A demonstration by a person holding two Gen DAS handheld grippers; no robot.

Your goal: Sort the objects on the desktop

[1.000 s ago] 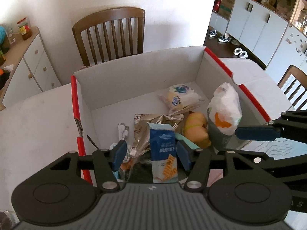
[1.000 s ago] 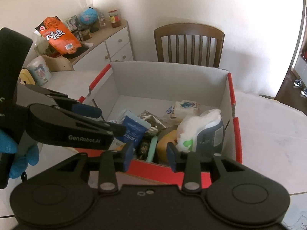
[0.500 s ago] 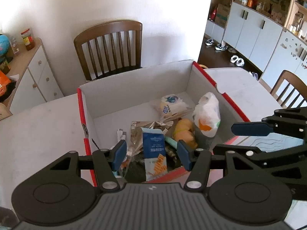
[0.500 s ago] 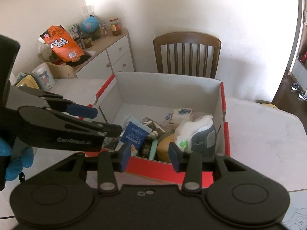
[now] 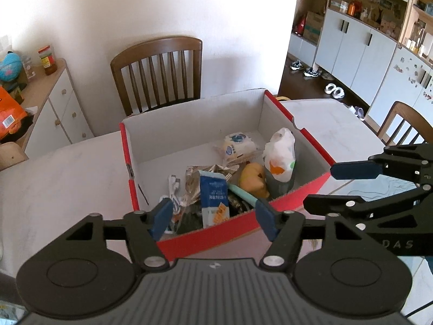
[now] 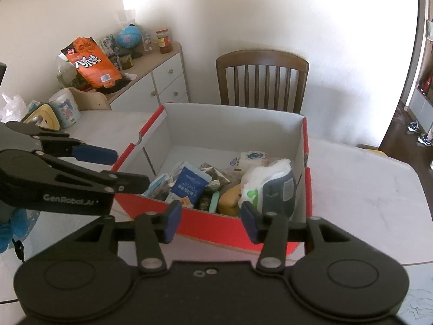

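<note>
A red cardboard box [image 5: 238, 230] [image 6: 216, 230] with a white inside sits on the white table. It holds a blue snack packet [image 5: 213, 197] [image 6: 190, 182], a yellow toy [image 5: 253, 180], a white plastic bag over a grey item [image 5: 280, 157] [image 6: 270, 184], a white wrapped pack [image 5: 236, 147], a teal stick and a white cable [image 5: 173, 187]. My left gripper [image 5: 213, 218] is open and empty, above the box's near wall. My right gripper [image 6: 209, 222] is open and empty, also just short of the box; it shows at the right of the left wrist view.
A brown wooden chair [image 5: 159, 70] [image 6: 261, 80] stands behind the table. A white sideboard [image 6: 151, 84] with an orange snack bag [image 6: 90, 66], a globe and jars is at the left. A yellow-lidded container [image 6: 43, 115] and a cup stand on the table's left end.
Both grippers have drawn back and up from the box, which now looks smaller and farther. The objects in the box have not moved. Both grippers stay open.
</note>
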